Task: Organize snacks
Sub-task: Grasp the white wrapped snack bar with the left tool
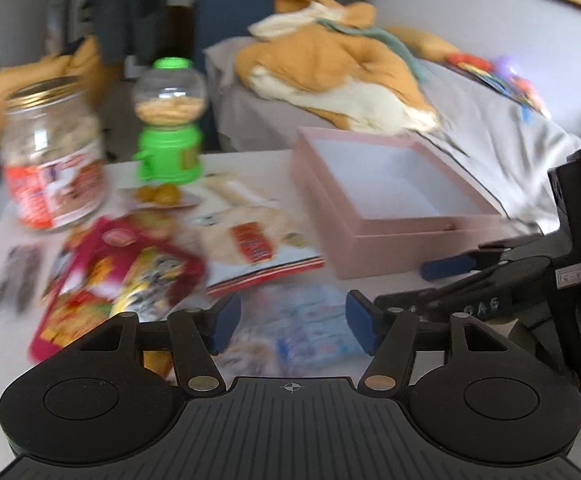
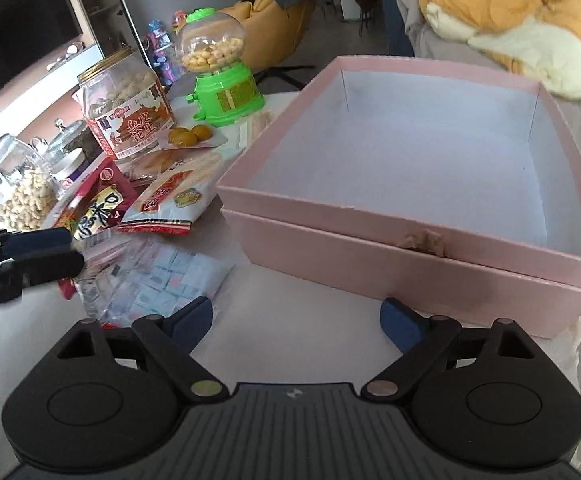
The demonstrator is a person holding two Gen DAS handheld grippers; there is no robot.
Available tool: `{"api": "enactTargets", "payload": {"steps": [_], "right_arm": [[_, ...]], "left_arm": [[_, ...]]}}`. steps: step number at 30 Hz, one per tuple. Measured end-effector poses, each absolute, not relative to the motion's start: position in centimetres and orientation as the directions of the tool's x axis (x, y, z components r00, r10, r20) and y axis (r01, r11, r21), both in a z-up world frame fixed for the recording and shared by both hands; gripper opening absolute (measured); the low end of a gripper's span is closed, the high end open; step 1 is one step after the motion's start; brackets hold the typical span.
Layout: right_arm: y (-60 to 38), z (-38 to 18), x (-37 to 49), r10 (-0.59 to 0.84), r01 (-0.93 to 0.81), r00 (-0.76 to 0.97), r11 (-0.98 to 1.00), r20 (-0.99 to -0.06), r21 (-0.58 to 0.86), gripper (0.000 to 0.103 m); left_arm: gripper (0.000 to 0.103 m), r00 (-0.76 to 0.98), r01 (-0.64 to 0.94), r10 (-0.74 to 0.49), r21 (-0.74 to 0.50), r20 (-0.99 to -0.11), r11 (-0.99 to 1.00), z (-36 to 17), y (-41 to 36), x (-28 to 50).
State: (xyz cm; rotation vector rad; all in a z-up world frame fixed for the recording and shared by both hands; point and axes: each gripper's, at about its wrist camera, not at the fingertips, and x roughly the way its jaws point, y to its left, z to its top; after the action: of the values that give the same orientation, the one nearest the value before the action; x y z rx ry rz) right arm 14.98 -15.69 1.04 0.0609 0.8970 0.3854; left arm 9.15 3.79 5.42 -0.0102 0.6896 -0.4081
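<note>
Left gripper: matte black plastic body, ribbed central plate with a small crosshair mark at its top edge. Two round housings flank the plate, each with a raised disc. Angled black linkage arms, brass-coloured pivot pins, small silver screws further out. Triangular cut-outs in the outer arms. Fingers tipped with dark blue pads.

Right gripper: same build, black ribbed plate with a small logo mark, round housings, brass pivots, blue pads. In the left wrist view its side shows a black frame, pale lettering on the arm, and a small white label, text unreadable.
</note>
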Motion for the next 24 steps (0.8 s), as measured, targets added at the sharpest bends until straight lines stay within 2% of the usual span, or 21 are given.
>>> {"api": "enactTargets", "payload": {"steps": [4,7,10,14,17,19,21,24], "right_arm": [[-15.6,1.0,13.7,0.296,-0.307,0.596,0.943,-0.747,0.129,0.091],[-16.3,1.1,13.3,0.304,-0.308,0.595,0.941,-0.744,0.138,0.091],[-16.2,1.2,12.7,0.321,-0.32,0.597,0.936,-0.735,0.149,0.091],[-14.5,1.2,11.7,0.316,-0.373,0.614,0.924,-0.724,0.087,0.09],[-14.0,1.3,11.4,0.321,-0.372,0.613,0.923,-0.721,0.095,0.09],[-14.1,1.5,11.2,0.336,-0.371,0.606,0.921,-0.721,0.118,0.09],[-14.2,1.5,10.8,0.329,-0.366,0.61,0.924,-0.721,0.112,0.09],[-14.4,1.4,10.2,0.308,-0.349,0.615,0.932,-0.726,0.1,0.09]], "left_arm": [[0.063,0.719,0.295,-0.291,-0.102,-0.631,0.95,4.9,2.8,12.9],[0.063,0.73,0.253,-0.243,-0.078,-0.639,0.964,4.0,2.3,15.6],[0.068,0.724,0.21,-0.202,-0.069,-0.66,0.975,2.9,2.2,17.4],[0.068,0.683,0.198,-0.193,-0.076,-0.704,0.977,2.1,1.7,18.5],[0.069,0.712,0.163,-0.127,-0.014,-0.691,0.987,1.8,1.4,19.3],[0.069,0.714,0.114,-0.102,-0.028,-0.693,0.993,1.5,1.9,20.3],[0.065,0.709,0.112,-0.13,-0.071,-0.694,0.991,1.4,2.3,21.2],[0.043,0.74,0.168,-0.212,-0.13,-0.639,0.977,2.2,3.2,19.5]]}}
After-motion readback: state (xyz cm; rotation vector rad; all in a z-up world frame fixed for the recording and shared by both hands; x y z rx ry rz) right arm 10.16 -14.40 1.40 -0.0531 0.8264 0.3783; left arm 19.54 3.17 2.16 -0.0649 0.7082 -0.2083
